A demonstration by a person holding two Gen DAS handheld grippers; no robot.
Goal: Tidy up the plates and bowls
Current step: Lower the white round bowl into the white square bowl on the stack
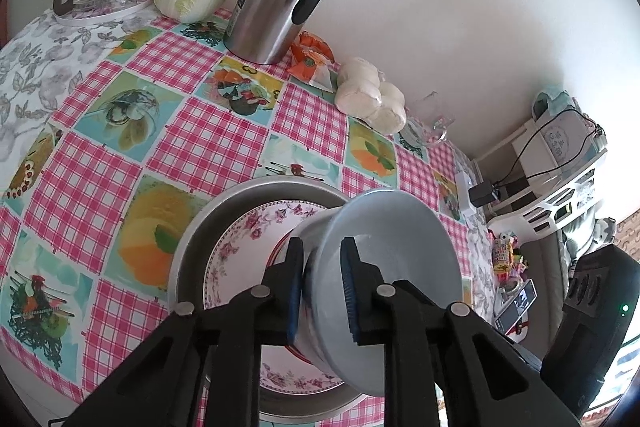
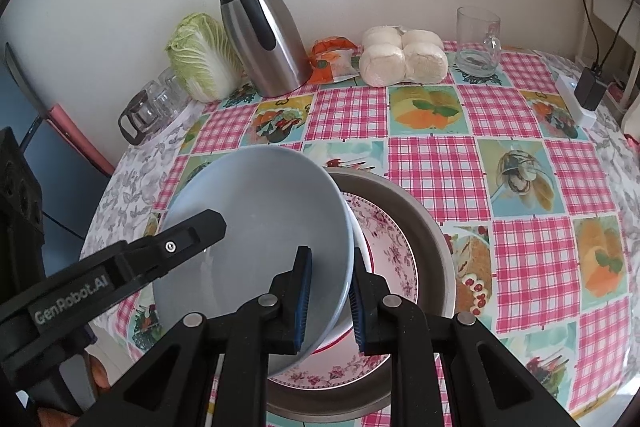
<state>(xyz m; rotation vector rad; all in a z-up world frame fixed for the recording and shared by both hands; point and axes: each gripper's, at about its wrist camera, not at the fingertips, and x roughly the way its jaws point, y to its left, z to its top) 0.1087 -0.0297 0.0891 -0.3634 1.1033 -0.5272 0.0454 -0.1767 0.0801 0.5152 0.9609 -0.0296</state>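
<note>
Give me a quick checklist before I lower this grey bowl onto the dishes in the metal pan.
1. Left gripper clamped on the pale grey ceramic bowl's rim: ok.
2. Right gripper clamped on the opposite rim: ok.
3. Bowl level: not ok, it is tilted.
4. Bowl above the round metal pan: ok.
5. Pink floral plate lying flat in the pan: ok.
6. Red-rimmed white dish under the bowl seated flat: cannot tell.

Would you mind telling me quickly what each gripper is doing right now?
Left gripper: shut on the rim of the grey bowl.
Right gripper: shut on the opposite rim of the same grey bowl, above the flowered plate.
</note>
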